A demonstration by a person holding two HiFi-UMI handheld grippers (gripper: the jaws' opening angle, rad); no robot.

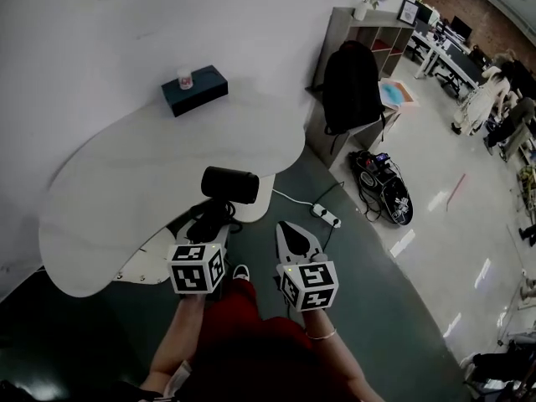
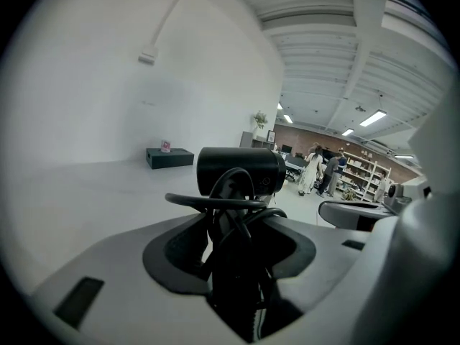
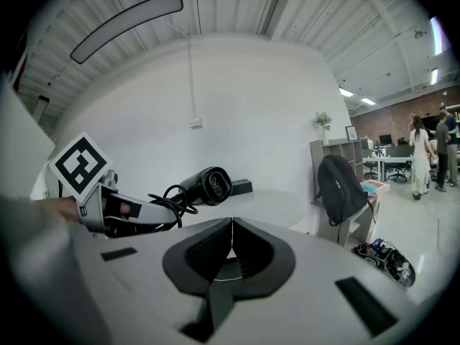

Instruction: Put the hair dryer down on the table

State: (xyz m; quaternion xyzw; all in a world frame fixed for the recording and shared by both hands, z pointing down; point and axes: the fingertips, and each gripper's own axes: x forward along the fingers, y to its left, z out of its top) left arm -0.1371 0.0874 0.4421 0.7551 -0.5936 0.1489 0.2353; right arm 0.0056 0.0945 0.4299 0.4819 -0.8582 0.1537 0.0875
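The left hand-held gripper [image 2: 237, 243] squeezes the black hair dryer [image 1: 229, 184] by its handle, up in the air near the worktop [image 1: 167, 157] edge. The right hand-held gripper [image 3: 230, 254] is closed on nothing. If the left one lets go too soon, the dryer could fall to the floor [image 1: 352, 249].

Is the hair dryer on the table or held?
Held: the left tongs clamp the hair dryer by its handle and cord, barrel in the air over the table edge.

hair dryer [image 1: 229, 183]: matt black, probably plastic | table [image 1: 126, 174]: smooth matt white | floor [image 1: 435, 224]: glossy
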